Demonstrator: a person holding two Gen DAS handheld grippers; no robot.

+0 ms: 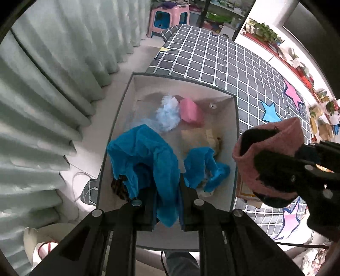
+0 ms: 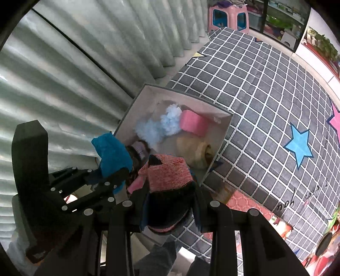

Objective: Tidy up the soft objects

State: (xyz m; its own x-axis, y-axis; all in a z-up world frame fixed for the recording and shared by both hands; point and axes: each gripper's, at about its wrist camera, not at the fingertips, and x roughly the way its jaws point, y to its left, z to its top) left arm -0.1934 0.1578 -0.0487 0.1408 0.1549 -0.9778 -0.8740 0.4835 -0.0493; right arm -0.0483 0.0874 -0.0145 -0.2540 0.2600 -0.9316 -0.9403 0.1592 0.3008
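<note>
My left gripper [image 1: 166, 191] is shut on a bright blue cloth [image 1: 146, 152] that hangs over an open box with white walls [image 1: 125, 118]. Inside the box lie a pale blue fluffy item [image 1: 167, 114], a pink block [image 1: 191, 112], a beige soft item [image 1: 201, 138] and more blue cloth [image 1: 204, 167]. My right gripper [image 2: 170, 195] is shut on a pink knitted piece with a black lining [image 2: 167, 178], held at the box's near right corner. From the right wrist view, the left gripper [image 2: 114, 178] and its blue cloth [image 2: 112, 155] sit over the box [image 2: 140, 106] on its left side.
The box stands against a grey mat with a white grid and star patches [image 1: 212, 59], [image 2: 265, 95]. A pale green curtain [image 1: 53, 85] hangs on the left. A pink stool [image 1: 167, 19] and crowded shelves [image 1: 297, 63] stand farther off. A person's trouser leg [image 1: 180, 263] shows below.
</note>
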